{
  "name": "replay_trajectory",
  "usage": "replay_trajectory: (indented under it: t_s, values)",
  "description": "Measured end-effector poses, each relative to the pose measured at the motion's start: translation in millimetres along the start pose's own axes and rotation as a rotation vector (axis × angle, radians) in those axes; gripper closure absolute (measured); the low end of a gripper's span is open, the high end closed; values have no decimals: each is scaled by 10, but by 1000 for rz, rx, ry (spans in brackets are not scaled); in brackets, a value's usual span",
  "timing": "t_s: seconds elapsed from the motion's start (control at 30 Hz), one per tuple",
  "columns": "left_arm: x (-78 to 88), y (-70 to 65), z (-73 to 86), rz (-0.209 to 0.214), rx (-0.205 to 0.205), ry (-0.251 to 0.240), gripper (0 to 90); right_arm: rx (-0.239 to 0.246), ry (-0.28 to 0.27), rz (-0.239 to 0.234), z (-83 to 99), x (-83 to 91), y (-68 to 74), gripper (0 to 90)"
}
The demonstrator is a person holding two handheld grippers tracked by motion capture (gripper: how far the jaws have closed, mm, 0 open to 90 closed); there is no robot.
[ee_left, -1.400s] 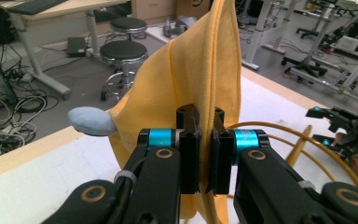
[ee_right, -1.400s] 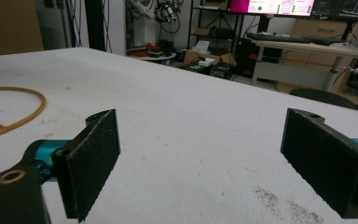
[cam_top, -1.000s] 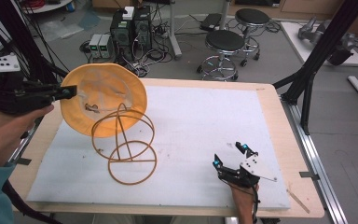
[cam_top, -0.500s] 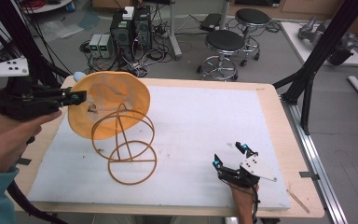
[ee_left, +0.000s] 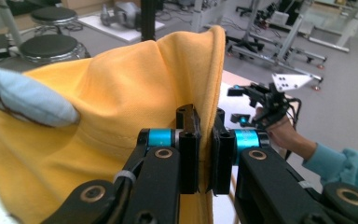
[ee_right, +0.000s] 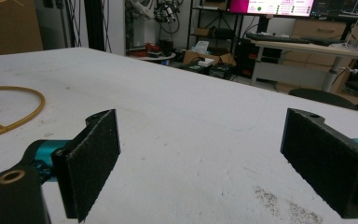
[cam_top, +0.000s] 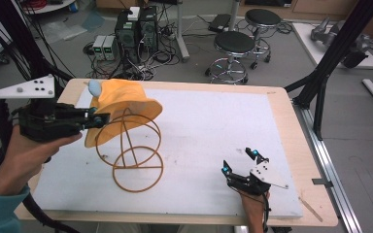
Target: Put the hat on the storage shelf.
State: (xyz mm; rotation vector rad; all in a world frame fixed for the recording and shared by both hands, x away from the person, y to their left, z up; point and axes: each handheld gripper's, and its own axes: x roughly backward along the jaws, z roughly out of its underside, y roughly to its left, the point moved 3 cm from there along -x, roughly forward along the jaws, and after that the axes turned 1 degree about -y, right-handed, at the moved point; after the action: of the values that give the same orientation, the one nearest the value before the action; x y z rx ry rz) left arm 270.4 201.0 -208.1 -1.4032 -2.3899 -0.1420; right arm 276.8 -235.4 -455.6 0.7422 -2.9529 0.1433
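A yellow cloth hat with a light blue patch hangs over the top of an orange wire stand on the white mat. My left gripper comes in from the left, shut on the hat's brim. In the left gripper view the pads pinch the yellow fabric of the hat between them. My right gripper rests low near the mat's front right, open with nothing between its jaws; it also appears far off in the left gripper view. The stand's base ring lies left of the right gripper.
The white mat covers a wooden table. Beyond the far edge stand two stools and computer boxes with cables. A black frame leg rises at the right.
My left hand has carried the hat to the right, and the hat has tipped from facing up to draping over the stand's top. The right gripper has kept still.
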Motion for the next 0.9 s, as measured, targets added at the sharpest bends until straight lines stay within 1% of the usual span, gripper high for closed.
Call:
replay_trajectory:
  t_s: [0.23, 0.37, 0.47, 0.5, 0.73, 0.9]
  values:
    - [-97, -110, 52, 19, -4, 20, 845, -1, -1, -1, 0, 0, -4, 106]
    - [-165, -221, 116, 37, -20, 34, 842, -8, -1, -1, 1, 2, -2, 106]
    - [-214, -294, 173, 44, -35, 49, 842, 2, -3, -1, 0, 0, -6, 106]
    - [-225, -314, 190, 48, -34, 48, 841, 0, -3, 0, 1, 0, -5, 106]
    - [-262, -429, 295, 71, -50, 75, 836, -7, -2, 0, 1, 3, -3, 106]
    - [-320, -475, 344, 100, -44, 87, 823, -1, -4, 3, 1, 1, -3, 106]
